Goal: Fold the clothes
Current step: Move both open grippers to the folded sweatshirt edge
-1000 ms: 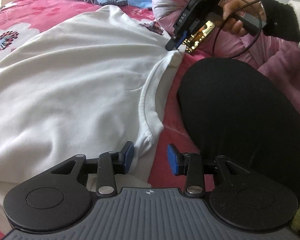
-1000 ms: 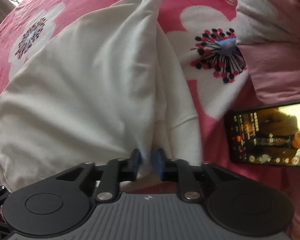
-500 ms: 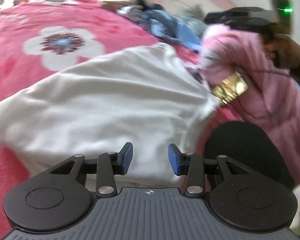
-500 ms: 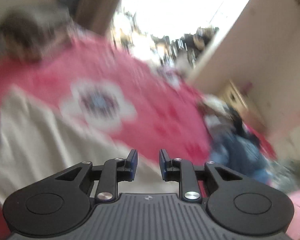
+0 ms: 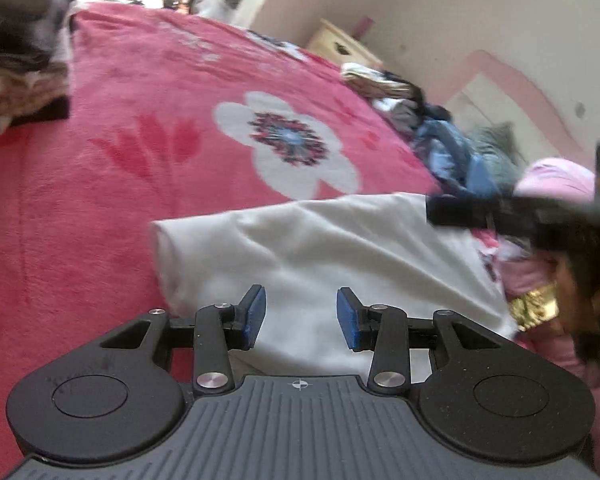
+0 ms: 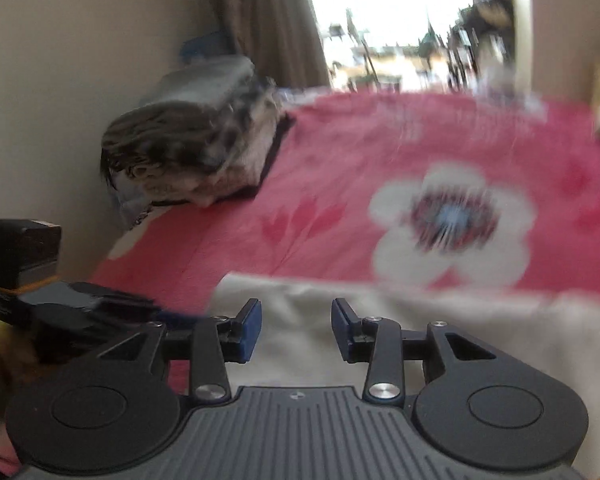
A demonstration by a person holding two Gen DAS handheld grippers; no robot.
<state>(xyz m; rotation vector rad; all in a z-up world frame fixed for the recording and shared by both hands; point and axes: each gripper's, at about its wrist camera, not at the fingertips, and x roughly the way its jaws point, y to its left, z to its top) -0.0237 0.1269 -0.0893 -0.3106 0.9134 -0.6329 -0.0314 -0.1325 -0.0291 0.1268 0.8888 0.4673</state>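
Observation:
A white sweatshirt (image 5: 324,248) lies folded on the pink flowered bedspread (image 5: 100,200). My left gripper (image 5: 300,316) is open and empty, held just above the near part of the sweatshirt. My right gripper (image 6: 296,328) is open and empty too, above the sweatshirt's edge (image 6: 420,320). The right gripper's body shows blurred at the right of the left wrist view (image 5: 500,216), and the left gripper shows at the left of the right wrist view (image 6: 60,304).
A stack of folded clothes (image 6: 196,136) sits at the bed's far corner by the wall, also in the left wrist view (image 5: 16,52). A heap of unfolded blue and grey clothes (image 5: 440,136) lies at the far right. Pink quilt (image 5: 556,184) at right.
The right gripper let go of the sweatshirt and opened. Both grippers lifted and swung their views up across the bed. The sweatshirt now lies folded narrower.

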